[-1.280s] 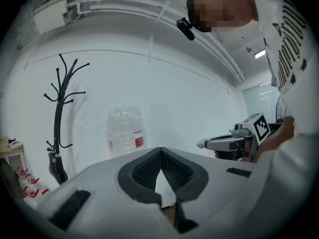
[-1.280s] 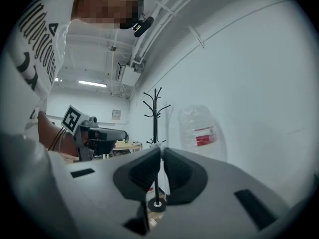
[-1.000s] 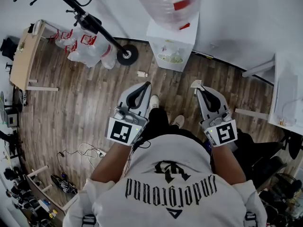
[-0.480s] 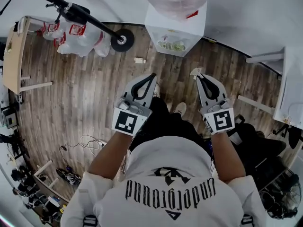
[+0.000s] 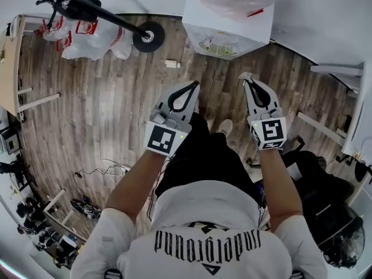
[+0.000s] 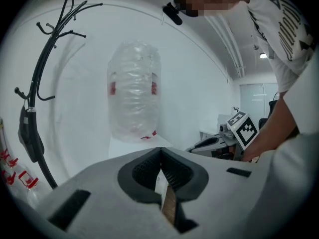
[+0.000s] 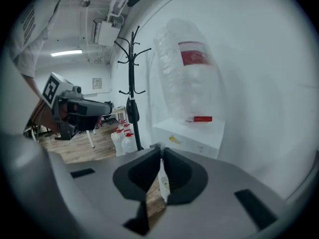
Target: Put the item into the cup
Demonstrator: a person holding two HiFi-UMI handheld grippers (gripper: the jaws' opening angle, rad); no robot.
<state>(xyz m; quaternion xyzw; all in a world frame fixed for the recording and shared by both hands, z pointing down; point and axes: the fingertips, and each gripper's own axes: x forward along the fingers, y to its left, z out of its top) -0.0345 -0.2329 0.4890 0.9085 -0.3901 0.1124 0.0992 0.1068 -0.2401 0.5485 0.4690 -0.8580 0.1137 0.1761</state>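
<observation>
We see the item (image 5: 243, 75) (image 7: 158, 145) as a small, pale, flat scrap pinched at the very tips of the right gripper (image 5: 247, 81), held up in the air with its end poking out just past the jaws. From above it looks whitish and slightly bent to one side. In the right gripper view it shows only as a thin grey-white sliver standing upright between the two jaw tips, too small for us to tell what it is.
</observation>
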